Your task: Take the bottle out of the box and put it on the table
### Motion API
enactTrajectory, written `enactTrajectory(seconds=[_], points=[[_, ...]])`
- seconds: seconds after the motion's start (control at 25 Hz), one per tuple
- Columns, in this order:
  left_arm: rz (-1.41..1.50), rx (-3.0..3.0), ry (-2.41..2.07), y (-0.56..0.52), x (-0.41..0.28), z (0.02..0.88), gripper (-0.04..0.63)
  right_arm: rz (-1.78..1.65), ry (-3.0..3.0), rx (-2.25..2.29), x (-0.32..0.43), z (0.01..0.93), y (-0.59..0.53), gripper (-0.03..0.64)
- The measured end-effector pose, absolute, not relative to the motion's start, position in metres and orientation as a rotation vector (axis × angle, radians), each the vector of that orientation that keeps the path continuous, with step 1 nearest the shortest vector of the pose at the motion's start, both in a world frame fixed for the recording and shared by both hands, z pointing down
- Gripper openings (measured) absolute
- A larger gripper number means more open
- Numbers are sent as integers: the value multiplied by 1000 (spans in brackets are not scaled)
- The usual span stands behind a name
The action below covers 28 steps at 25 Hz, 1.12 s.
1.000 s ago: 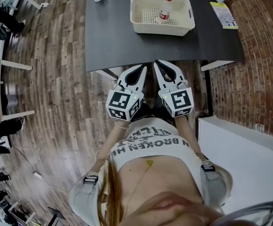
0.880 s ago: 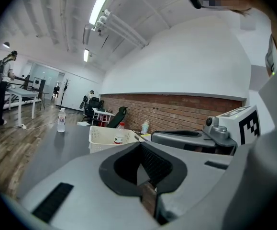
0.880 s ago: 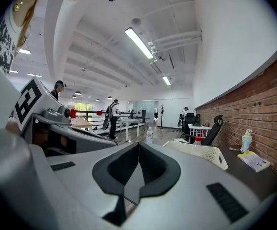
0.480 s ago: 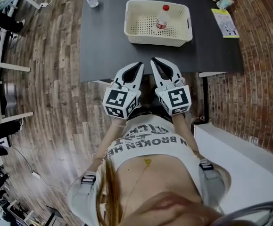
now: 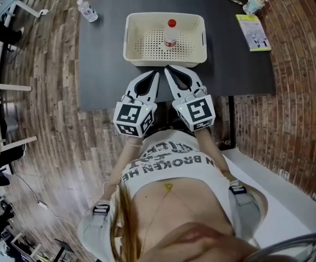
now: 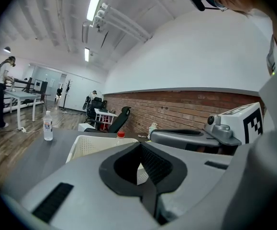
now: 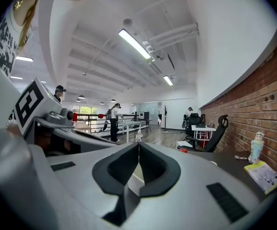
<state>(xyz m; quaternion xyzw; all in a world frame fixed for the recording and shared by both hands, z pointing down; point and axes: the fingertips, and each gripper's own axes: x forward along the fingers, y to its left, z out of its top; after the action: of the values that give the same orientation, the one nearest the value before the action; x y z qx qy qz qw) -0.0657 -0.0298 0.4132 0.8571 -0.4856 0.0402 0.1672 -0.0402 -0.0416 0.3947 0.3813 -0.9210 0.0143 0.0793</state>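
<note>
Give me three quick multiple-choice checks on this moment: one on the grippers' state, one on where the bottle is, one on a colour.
1. How do the left gripper and the right gripper stand?
A) both wide open
B) both shut, nothing between the jaws
C) both shut on a bottle

2. Where is the red-capped bottle?
A) upright inside the basket
B) held in the left gripper
C) held in the right gripper

3. What colour is the basket?
A) blue
B) black
C) cream

Answers:
1 B: each gripper view shows its jaws pressed together with nothing held.
2 A: the head view shows it standing within the basket walls, beyond both grippers.
3 C: its perforated walls are cream against the dark table.
</note>
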Motion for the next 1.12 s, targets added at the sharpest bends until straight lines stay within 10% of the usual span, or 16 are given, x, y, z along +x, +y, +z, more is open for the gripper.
enactTrajectory(seconds=[1.12], points=[[165, 2388, -1419, -123, -39, 429, 5, 109, -2685, 1165, 9, 416, -145, 9]])
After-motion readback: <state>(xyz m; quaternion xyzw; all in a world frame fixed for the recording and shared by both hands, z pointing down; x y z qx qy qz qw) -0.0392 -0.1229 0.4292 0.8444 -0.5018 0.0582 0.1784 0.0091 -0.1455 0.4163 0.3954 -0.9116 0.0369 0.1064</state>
